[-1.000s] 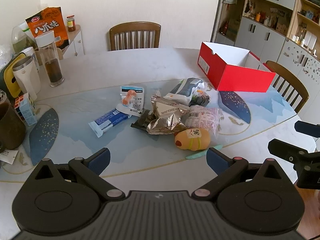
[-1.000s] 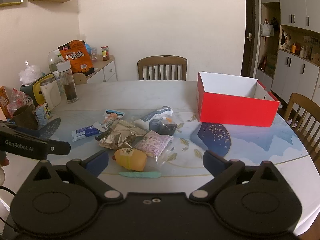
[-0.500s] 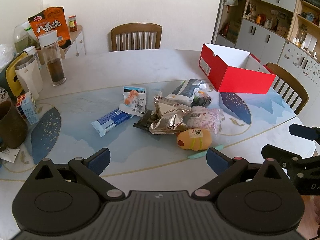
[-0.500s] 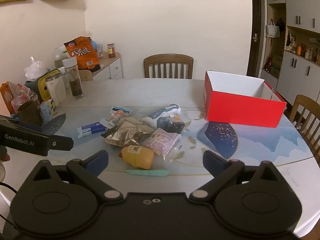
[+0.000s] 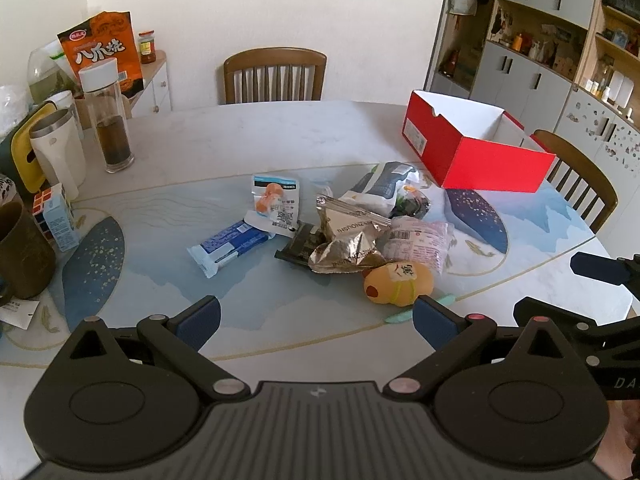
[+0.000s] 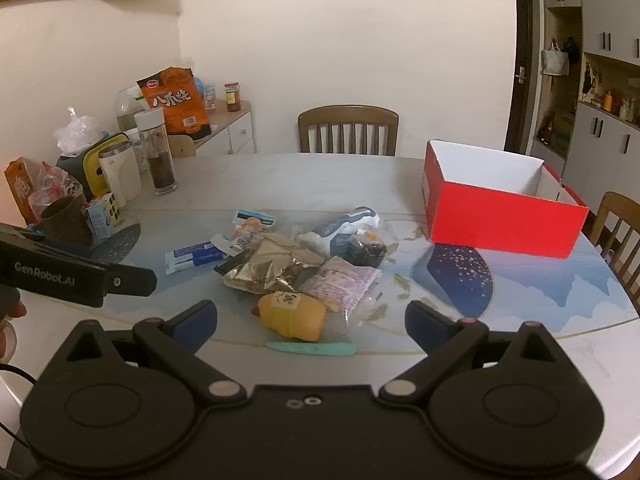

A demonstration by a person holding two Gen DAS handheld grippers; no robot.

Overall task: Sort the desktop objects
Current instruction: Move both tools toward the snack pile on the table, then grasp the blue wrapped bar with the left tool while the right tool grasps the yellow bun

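A pile of snack packets lies mid-table: a yellow duck-shaped toy [image 5: 398, 283] [image 6: 291, 316], a crumpled gold foil bag [image 5: 346, 240] [image 6: 272, 270], a pink packet [image 5: 418, 238] [image 6: 340, 282], a blue-and-white bar [image 5: 228, 246] [image 6: 196, 255], and a mint-green stick [image 6: 310, 347]. An open red box [image 5: 476, 148] [image 6: 500, 204] stands at the right. My left gripper [image 5: 316, 318] is open and empty, short of the pile. My right gripper [image 6: 311, 325] is open and empty, just before the duck toy.
Bottles, a white mug [image 5: 58, 152], a brown cup [image 5: 22, 252] and a Rubik's cube [image 5: 46, 210] crowd the table's left edge. Wooden chairs stand at the far side [image 5: 276, 74] and at the right [image 5: 580, 176]. Cabinets line the right wall.
Both grippers have moved slightly forward toward the pile; the objects look a little nearer. Both jaws stay open. Nothing on the table has moved.
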